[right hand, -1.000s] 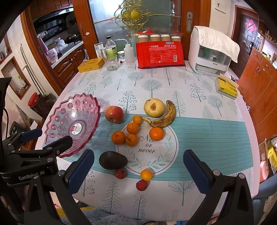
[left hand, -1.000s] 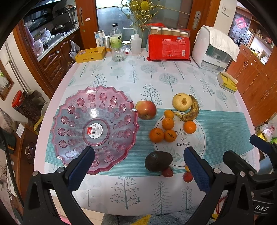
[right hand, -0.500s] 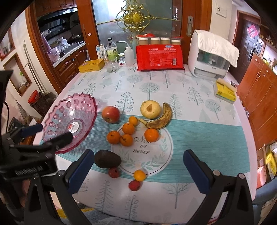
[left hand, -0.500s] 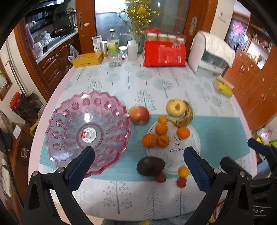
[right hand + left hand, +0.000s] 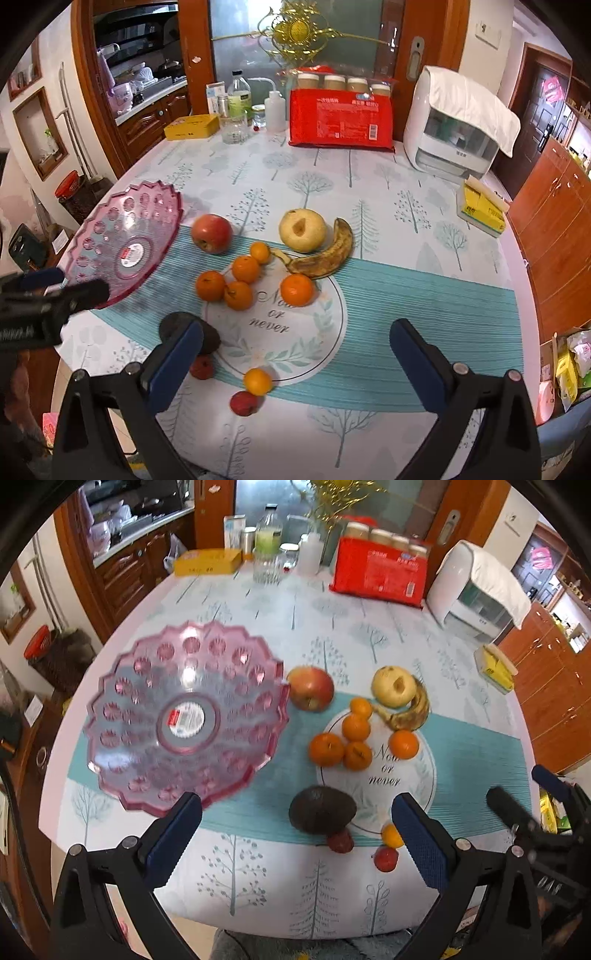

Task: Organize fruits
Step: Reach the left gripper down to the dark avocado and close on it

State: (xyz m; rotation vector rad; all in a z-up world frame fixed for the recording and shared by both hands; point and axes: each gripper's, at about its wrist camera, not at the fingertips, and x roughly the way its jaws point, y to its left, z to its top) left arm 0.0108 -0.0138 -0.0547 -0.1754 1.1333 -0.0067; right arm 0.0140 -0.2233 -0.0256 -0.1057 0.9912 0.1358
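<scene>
Left gripper (image 5: 295, 827) and right gripper (image 5: 295, 350) both hang spread wide and empty above the worktop's (image 5: 424, 306) near edge. Just ahead lies an avocado (image 5: 321, 809), then oranges (image 5: 236, 284), an apple (image 5: 211, 233), a pear (image 5: 303, 230) touching a banana (image 5: 328, 254); the pink bowl (image 5: 184, 720) sits empty beside the apple

In the right wrist view, the right tool's near finger (image 5: 173, 354) covers part of the avocado (image 5: 177, 323). The left tool (image 5: 48, 306) is blurred there. In the left view, a blue pad (image 5: 417, 834) hides half of a small orange fruit (image 5: 389, 836). Bottle labels at the worktop's (image 5: 406, 295) far edge are unreadable.
</scene>
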